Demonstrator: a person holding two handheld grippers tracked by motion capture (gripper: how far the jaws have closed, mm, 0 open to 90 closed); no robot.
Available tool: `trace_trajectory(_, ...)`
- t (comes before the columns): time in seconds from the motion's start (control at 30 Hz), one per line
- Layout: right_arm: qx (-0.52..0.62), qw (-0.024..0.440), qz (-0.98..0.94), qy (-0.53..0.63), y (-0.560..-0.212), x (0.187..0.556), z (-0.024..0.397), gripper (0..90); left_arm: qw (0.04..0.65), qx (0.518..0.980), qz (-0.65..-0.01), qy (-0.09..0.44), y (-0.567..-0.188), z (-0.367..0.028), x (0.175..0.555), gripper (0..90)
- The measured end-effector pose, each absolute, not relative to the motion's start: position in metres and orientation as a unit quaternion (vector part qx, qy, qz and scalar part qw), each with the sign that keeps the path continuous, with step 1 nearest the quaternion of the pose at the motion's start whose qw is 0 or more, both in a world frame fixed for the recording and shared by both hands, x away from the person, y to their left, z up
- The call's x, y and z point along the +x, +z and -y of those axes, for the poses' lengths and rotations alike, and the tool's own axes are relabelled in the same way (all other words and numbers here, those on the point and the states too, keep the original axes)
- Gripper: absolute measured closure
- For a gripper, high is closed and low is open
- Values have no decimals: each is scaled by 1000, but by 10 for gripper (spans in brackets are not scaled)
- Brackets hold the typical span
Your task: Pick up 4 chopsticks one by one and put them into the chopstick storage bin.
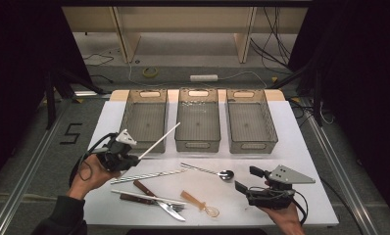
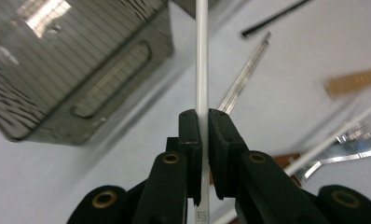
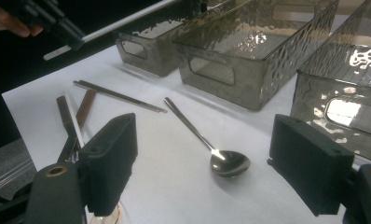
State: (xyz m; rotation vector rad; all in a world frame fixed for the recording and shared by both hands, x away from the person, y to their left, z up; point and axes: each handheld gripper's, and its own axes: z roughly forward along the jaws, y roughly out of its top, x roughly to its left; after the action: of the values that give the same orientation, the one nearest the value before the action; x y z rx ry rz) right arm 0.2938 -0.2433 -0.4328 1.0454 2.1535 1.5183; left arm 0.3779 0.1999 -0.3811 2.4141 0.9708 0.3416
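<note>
A white stick (image 1: pixel 159 141) sat clamped between the closed jaws of the left gripper (image 1: pixel 134 157) at the centre left of the high view, lifted clear of the table and slanting up and to the right — its far tip (image 1: pixel 179 124) over the gap between the left bin (image 1: pixel 145 120) and the middle bin (image 1: pixel 198 119). In the left gripper view the stick (image 2: pixel 202 70) ran straight up the middle of the frame, the two black pads (image 2: pixel 190 135) pressed on it from both sides, with a bin's handle wall (image 2: pixel 110 79) at upper left. The right gripper (image 1: pixel 246 179) rested low at the lower right of the high view, its jaws wide apart and holding nothing; in the right gripper view its two jaws stood at the lower left and lower right with a metal spoon (image 3: pixel 210 143) lying on the white table (image 3: pixel 174 186) between them. Other cutlery lay at the bottom centre of the high view — a striped straw (image 1: pixel 149 176), a brown-handled knife (image 1: pixel 156 199), an amber plastic spoon (image 1: pixel 200 203) and the metal spoon (image 1: pixel 207 171) — all well apart from the raised stick. A third bin (image 1: pixel 251 121) stood at the right of the row. The right gripper view caught the left gripper (image 3: pixel 58 23) and the stick (image 3: pixel 123 21) at upper left.
</note>
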Motion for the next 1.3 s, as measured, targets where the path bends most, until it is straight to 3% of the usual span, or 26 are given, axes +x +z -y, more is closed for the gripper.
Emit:
trace_trajectory(0.7,364,153,-749,532,-433,293,244,240,314,817,-446,187,-375,-219,438,838)
trace_trajectory(1.3,362,151,-750,532,-433,293,243,240,304,789,-484,224,-375,-223,481,837)
